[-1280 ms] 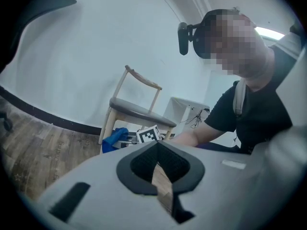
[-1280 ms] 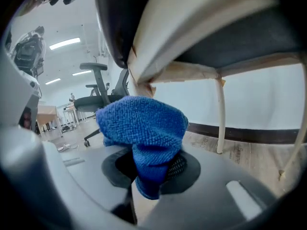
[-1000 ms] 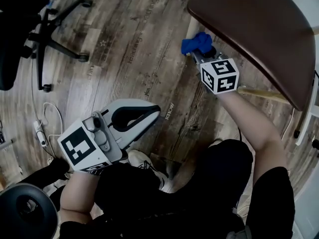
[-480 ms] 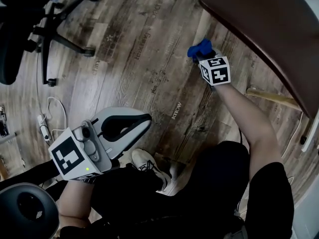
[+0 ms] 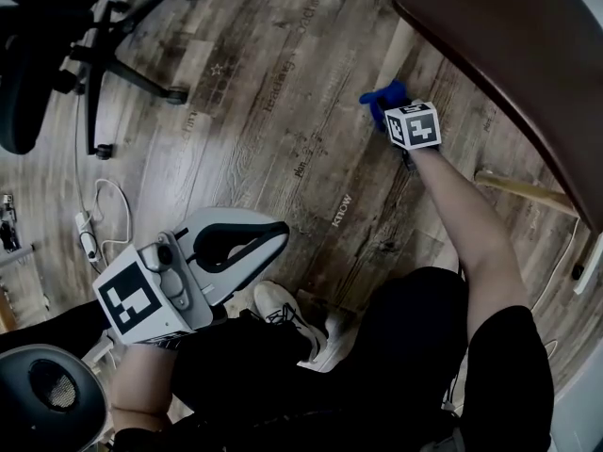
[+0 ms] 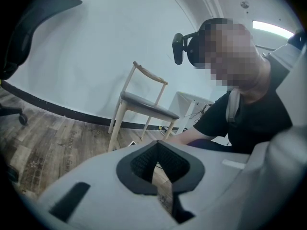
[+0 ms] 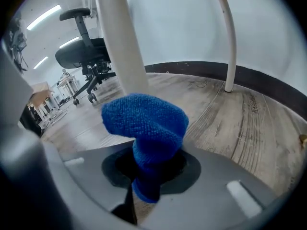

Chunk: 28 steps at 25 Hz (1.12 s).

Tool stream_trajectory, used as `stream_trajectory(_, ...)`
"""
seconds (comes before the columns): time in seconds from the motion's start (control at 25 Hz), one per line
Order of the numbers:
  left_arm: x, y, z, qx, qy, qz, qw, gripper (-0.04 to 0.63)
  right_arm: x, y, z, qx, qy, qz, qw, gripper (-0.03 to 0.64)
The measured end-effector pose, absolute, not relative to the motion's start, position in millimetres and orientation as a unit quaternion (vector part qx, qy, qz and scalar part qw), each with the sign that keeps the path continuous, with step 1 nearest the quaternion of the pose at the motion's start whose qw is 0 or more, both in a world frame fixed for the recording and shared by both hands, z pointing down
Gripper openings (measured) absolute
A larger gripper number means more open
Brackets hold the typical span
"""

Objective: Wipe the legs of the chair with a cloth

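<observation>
The chair's brown seat [image 5: 509, 55] fills the top right of the head view, with one pale wooden leg [image 5: 396, 50] slanting down from it to the floor. My right gripper [image 5: 388, 107] is shut on a blue cloth [image 5: 381, 96], and the cloth rests against that leg low down. In the right gripper view the bunched cloth [image 7: 146, 123] sticks out of the jaws right beside the leg [image 7: 120, 42]; a second leg [image 7: 229, 42] stands further back. My left gripper [image 5: 275, 234] hangs near my knee, shut and empty. Its own view shows the whole chair [image 6: 144, 107] beyond the jaws.
A black office chair [image 5: 57, 64] with a star base stands at the upper left, also seen in the right gripper view [image 7: 86, 56]. A white power strip and cables [image 5: 89, 238] lie on the wooden floor at left. My shoe [image 5: 283, 314] is just under the left gripper.
The right gripper has slid the blue cloth down the chair leg, away from the seat and toward the floor. The left gripper has barely moved.
</observation>
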<state>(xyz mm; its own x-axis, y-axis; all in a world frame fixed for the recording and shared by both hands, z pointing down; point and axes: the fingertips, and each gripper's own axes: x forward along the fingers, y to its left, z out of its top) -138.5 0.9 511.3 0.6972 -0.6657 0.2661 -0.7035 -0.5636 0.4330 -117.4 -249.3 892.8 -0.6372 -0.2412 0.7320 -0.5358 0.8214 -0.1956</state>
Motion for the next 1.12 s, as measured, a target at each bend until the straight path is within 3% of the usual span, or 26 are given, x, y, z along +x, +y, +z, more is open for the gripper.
stream_trajectory(0.28,-132,0,501,0.894,-0.375,0.028,0.245,0.0,-120,-247,831,0.232,-0.899,0.218,0.301,0.089)
stream_trajectory(0.72,-84,-20,485,0.927,-0.311,0.008,0.21,0.0,-127,-223,621,0.222,-0.937,0.254,0.094,0.089)
stream_trajectory(1.12,-75,-20,478,0.931,-0.298,-0.007,0.21,0.0,-133,-210,541,0.183,-0.902,0.391,-0.027,0.087)
